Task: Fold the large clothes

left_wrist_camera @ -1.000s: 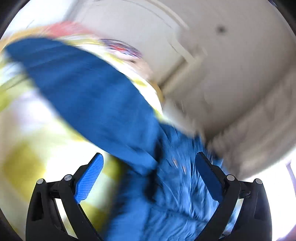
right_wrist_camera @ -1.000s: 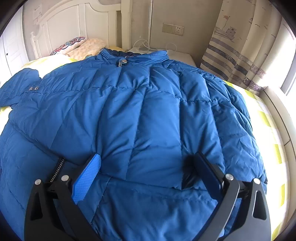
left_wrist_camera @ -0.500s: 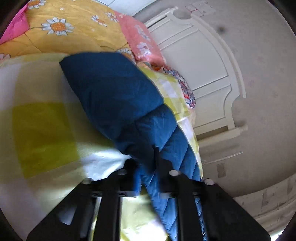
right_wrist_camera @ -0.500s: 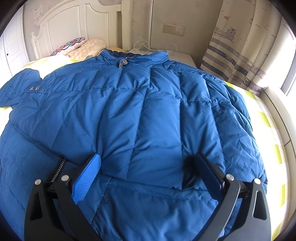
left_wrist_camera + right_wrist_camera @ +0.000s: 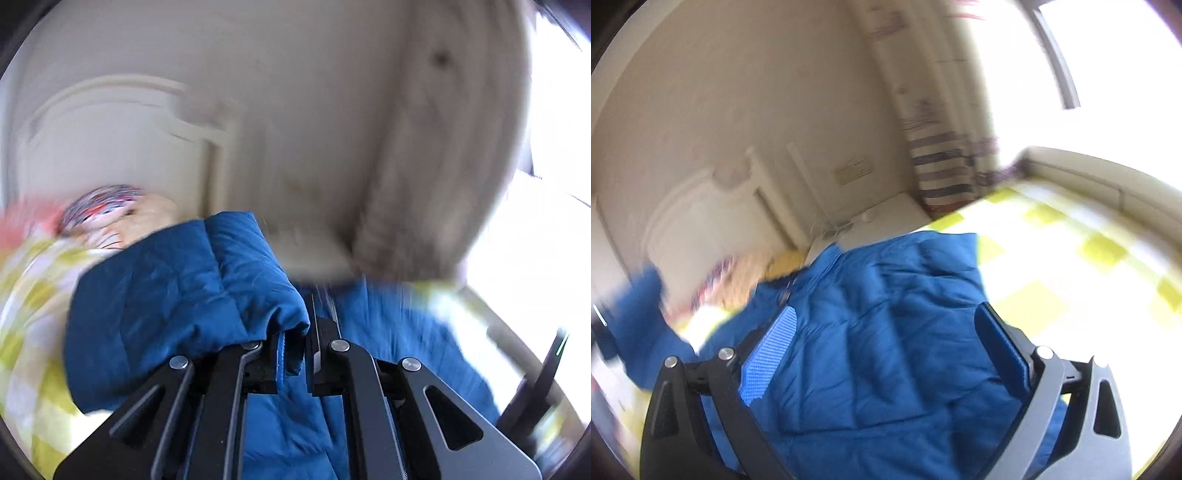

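**Sleeve pinched, right jaws wide**

While the left wrist view blurs, the left gripper (image 5: 291,363) clamps the blue jacket (image 5: 177,288) sleeve's cuff above the checked bedsheet (image 5: 26,295). From the right wrist, the right gripper (image 5: 886,347) gapes empty over the jacket's quilted body.

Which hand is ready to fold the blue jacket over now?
Left, probably. The left hand-held gripper is already shut on a sleeve of the blue jacket, lifted off the bed. The right hand-held gripper is open above the jacket, holding nothing.

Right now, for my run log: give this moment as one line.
left gripper: shut on jacket sleeve | right gripper: open over blue jacket | bedsheet: checked
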